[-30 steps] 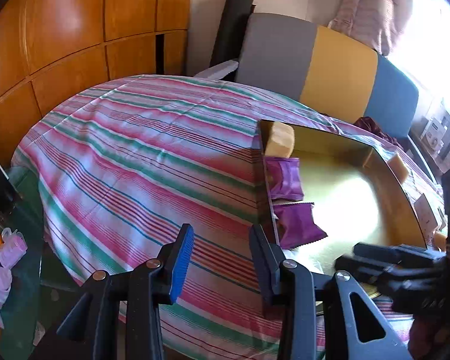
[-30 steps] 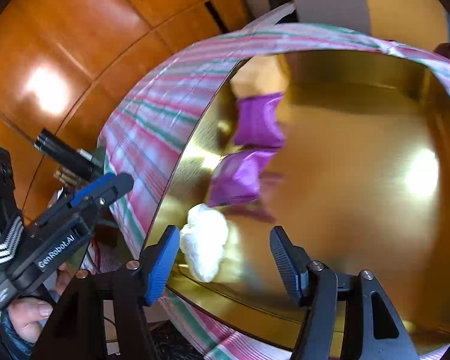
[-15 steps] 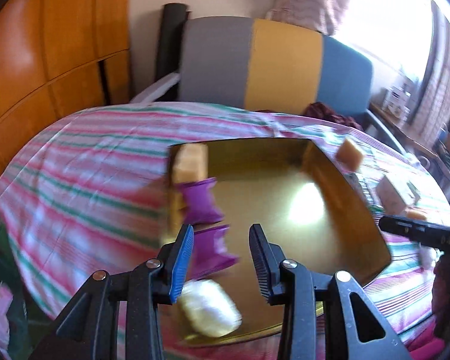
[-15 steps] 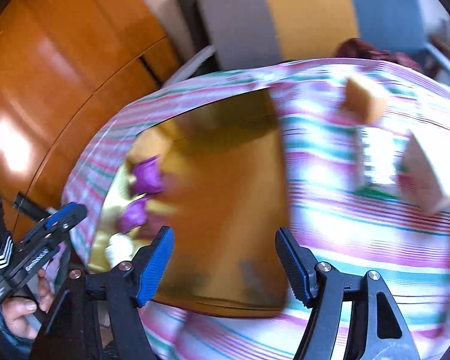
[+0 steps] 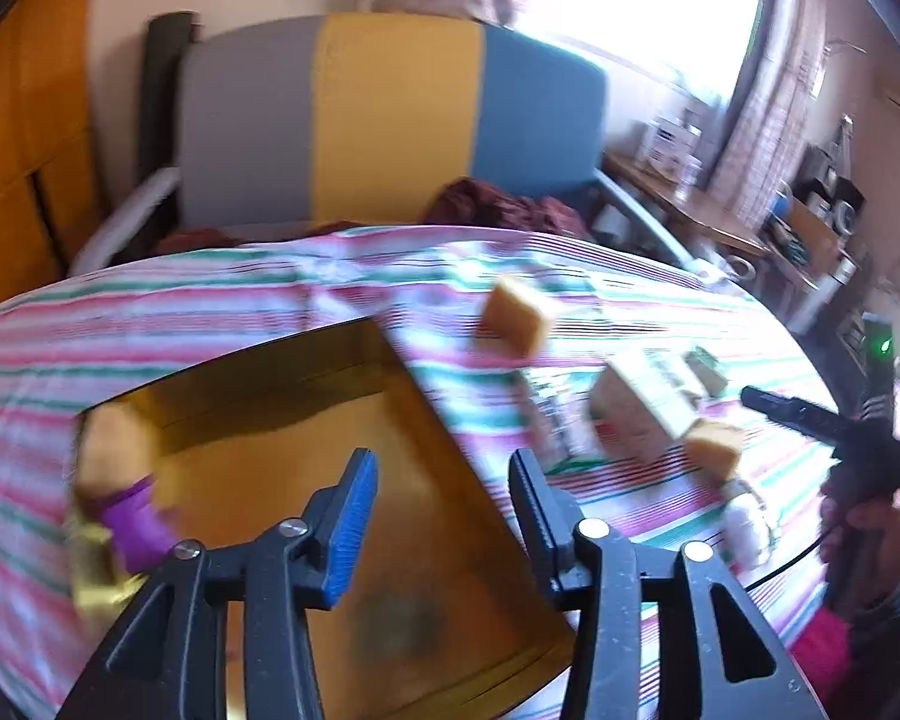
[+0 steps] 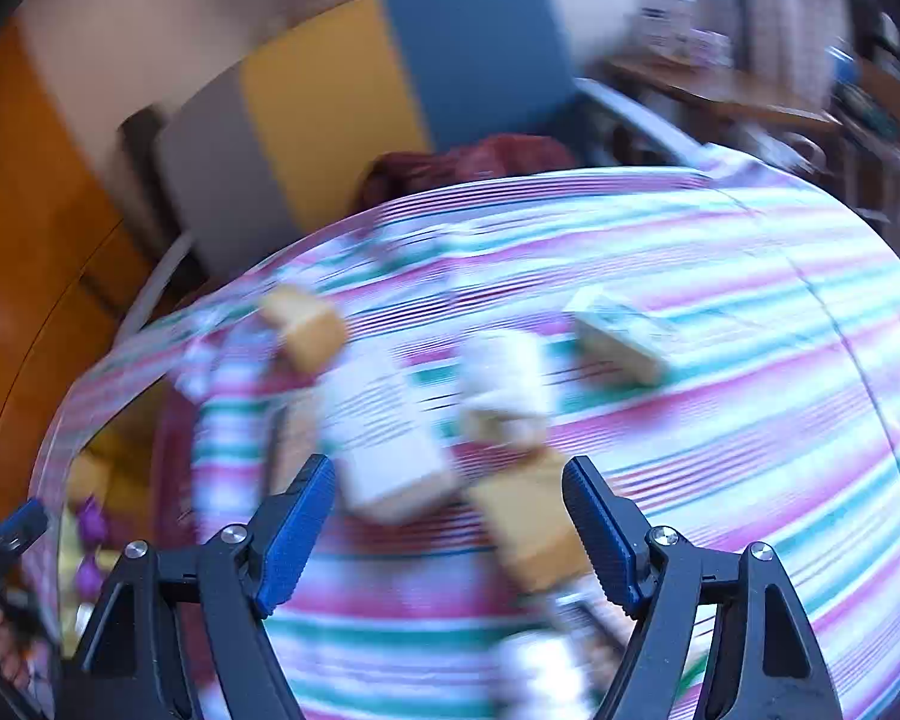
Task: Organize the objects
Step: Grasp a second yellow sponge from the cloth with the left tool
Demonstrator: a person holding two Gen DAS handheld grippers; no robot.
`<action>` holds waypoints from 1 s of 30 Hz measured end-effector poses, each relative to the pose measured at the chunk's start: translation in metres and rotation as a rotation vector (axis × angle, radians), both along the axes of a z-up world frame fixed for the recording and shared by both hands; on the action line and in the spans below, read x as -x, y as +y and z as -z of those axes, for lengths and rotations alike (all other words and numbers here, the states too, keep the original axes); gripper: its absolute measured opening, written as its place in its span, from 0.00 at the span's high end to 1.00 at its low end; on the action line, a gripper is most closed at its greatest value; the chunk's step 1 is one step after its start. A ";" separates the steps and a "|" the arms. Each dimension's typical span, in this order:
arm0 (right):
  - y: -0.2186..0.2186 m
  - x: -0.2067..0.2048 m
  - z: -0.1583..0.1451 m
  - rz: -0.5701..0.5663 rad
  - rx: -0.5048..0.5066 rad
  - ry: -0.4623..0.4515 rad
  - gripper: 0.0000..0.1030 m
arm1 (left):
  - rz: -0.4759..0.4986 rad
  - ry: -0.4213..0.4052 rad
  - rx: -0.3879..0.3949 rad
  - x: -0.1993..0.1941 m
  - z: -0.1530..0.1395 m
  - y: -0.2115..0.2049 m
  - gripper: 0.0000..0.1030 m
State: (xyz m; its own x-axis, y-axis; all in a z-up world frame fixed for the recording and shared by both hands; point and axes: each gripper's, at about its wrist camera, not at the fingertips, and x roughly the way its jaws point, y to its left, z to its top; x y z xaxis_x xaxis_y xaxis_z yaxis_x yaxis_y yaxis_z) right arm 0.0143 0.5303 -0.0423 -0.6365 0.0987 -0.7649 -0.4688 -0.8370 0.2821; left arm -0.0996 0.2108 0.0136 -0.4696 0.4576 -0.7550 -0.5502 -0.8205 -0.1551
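A table under a pink, green and white striped tablecloth [image 5: 222, 306] fills both blurred wrist views, with a grey, yellow and blue chair back [image 5: 390, 114] behind its far edge.

Left wrist view: a gold tray [image 5: 354, 420] lies on the left half of the cloth. At the tray's left wall sit a tan block [image 5: 111, 450] and, nearer the camera, a purple packet [image 5: 135, 522]. The left gripper [image 5: 444, 516] hangs above the tray's right edge; its jaws have just been opening, stand moderately apart, and hold nothing. To the right of the tray, on bare cloth, lie a tan sponge-like cube [image 5: 513, 315], a pale carton [image 5: 645, 414], a smaller tan cube [image 5: 714, 450] and a small white item [image 5: 744, 528], all beyond and right of the left jaws. At the far right a hand [image 5: 864, 528] holds the other tool.

Right wrist view: the tray [image 6: 120, 450] shows only as a sliver at the far left, with purple packets [image 6: 90, 546] inside. The right gripper [image 6: 447, 525] is over the loose items to the right of the tray; its jaws have just been opening, stand wide, and grip nothing. A white carton [image 6: 384, 456] and a tan block [image 6: 531, 516] appear between the jaw tips, lying on the cloth, untouched. Further from the camera lie a tan cube [image 6: 306, 327], a pale box [image 6: 501, 384] and a flat box [image 6: 621, 336].
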 end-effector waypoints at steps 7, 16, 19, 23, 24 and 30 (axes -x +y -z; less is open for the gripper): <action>0.045 -0.022 0.022 0.156 0.112 0.023 0.24 | 0.048 -0.132 -0.012 0.047 0.020 0.084 0.39; 0.054 -0.032 0.017 0.184 0.178 0.046 0.22 | -0.089 -0.310 0.006 0.133 0.066 0.156 0.21; 0.055 -0.033 0.018 0.190 0.203 0.050 0.21 | -0.141 -0.344 0.001 0.157 0.078 0.171 0.18; 0.056 -0.033 0.018 0.186 0.232 0.059 0.21 | -0.189 -0.383 0.007 0.177 0.092 0.188 0.15; 0.055 -0.033 0.018 0.183 0.234 0.060 0.20 | -0.194 -0.380 0.029 0.180 0.096 0.194 0.14; 0.053 -0.030 0.019 0.172 0.220 0.060 0.20 | -0.181 -0.354 0.104 0.176 0.115 0.201 0.34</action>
